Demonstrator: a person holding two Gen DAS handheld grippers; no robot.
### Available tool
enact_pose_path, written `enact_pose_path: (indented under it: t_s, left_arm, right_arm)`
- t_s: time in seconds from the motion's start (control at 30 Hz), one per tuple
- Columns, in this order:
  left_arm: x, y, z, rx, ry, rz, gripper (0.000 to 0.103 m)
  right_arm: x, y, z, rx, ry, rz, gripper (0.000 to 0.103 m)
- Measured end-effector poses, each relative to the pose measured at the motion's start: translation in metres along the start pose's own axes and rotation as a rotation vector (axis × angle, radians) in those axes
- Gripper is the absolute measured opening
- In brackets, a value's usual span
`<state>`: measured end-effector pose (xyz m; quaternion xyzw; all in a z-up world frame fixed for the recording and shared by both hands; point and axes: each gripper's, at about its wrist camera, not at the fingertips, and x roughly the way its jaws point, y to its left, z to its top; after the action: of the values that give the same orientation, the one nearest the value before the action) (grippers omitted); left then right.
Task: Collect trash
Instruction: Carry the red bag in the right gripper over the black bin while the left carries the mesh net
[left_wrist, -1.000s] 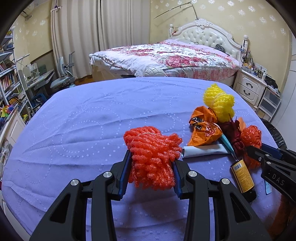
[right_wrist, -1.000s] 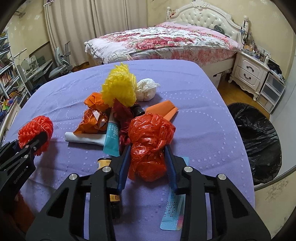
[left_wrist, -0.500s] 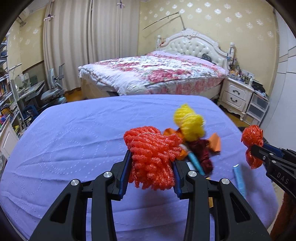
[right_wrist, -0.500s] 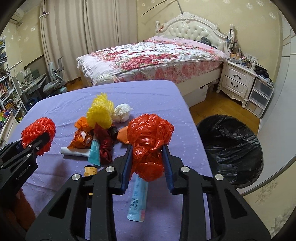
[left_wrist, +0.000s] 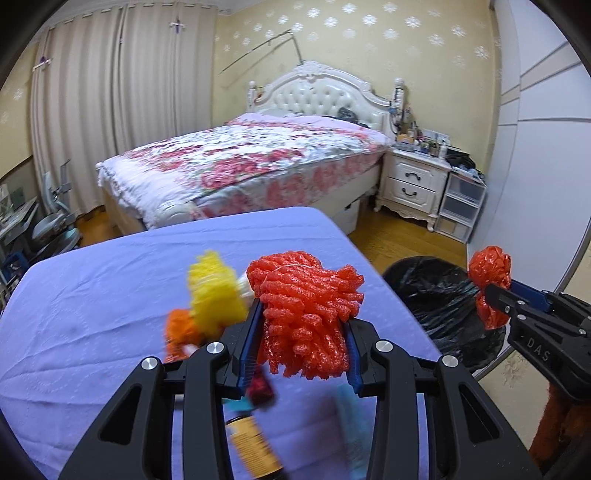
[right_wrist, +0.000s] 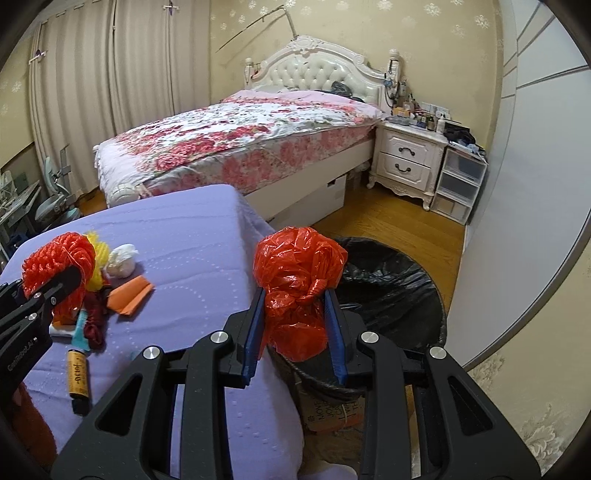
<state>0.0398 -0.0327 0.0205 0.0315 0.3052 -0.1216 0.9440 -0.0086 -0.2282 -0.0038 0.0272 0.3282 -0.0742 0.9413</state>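
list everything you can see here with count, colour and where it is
foam net: 1, red-orange, in left gripper
plastic bag: 1, red, in right gripper
foam net: 1, yellow, on table
tissue wad: 1, white, on table
paper piece: 1, orange, on table
small bottle: 1, yellow label, table's near edge
tablecloth: 1, purple
bin: 1, black liner, on floor beside table
bed: 1, floral cover
nightstand: 1, white
left gripper: 1, black
right gripper: 1, black

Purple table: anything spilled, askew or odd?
Nothing spilled. A loose heap of trash still sits on the purple table: yellow foam net, white wad, orange paper, a small bottle lying on its side. Left claw grips red foam net; right claw grips red plastic bag by the black-lined bin.
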Motion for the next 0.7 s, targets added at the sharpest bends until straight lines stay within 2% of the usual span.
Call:
enact_pose_path:
  t_s: [0.27,0.7]
  left_arm:
    - [0.045,-0.053,0.012,0.056,0.024,-0.058,0.039]
    - [0.100,-0.102,0.023,0.130,0.069,-0.067,0.039]
  right_arm:
    - [0.031,-0.039,0.001,0.068,0.021,-0.048,0.031]
    - [0.070,-0.079,0.009,0.147,0.048,-0.070,0.031]
